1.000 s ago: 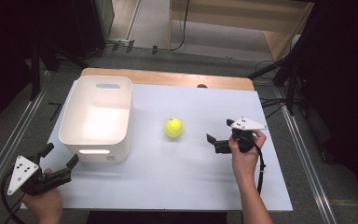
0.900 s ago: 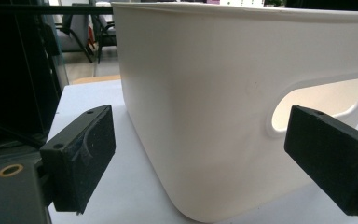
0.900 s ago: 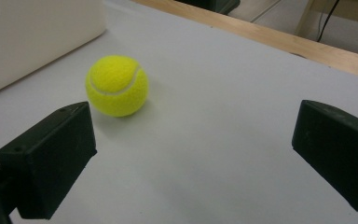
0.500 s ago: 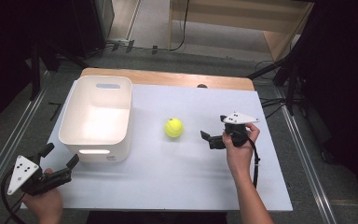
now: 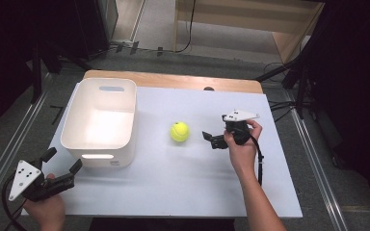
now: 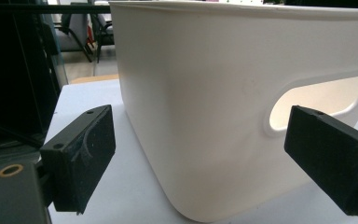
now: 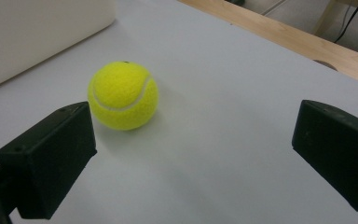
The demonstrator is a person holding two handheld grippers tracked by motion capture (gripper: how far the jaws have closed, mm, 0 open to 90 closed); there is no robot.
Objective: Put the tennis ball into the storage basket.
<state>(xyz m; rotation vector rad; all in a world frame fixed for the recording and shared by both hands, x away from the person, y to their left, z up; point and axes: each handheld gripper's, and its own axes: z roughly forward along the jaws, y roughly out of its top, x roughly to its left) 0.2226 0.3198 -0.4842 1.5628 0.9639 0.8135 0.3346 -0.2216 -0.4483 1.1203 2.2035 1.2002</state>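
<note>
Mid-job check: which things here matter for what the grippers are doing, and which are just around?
In the job:
tennis ball, loose on the table, right gripper open and aimed at it
white bin, empty, left gripper open near its front corner

Just around:
white table
wooden strip at the far edge
cables on the floor

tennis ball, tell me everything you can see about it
The tennis ball is bright yellow-green and fuzzy, with a pale curved seam and a small dark speck on top. It sits alone on the white table, right of the white bin and apart from it. The open right gripper points at it without touching.
</note>
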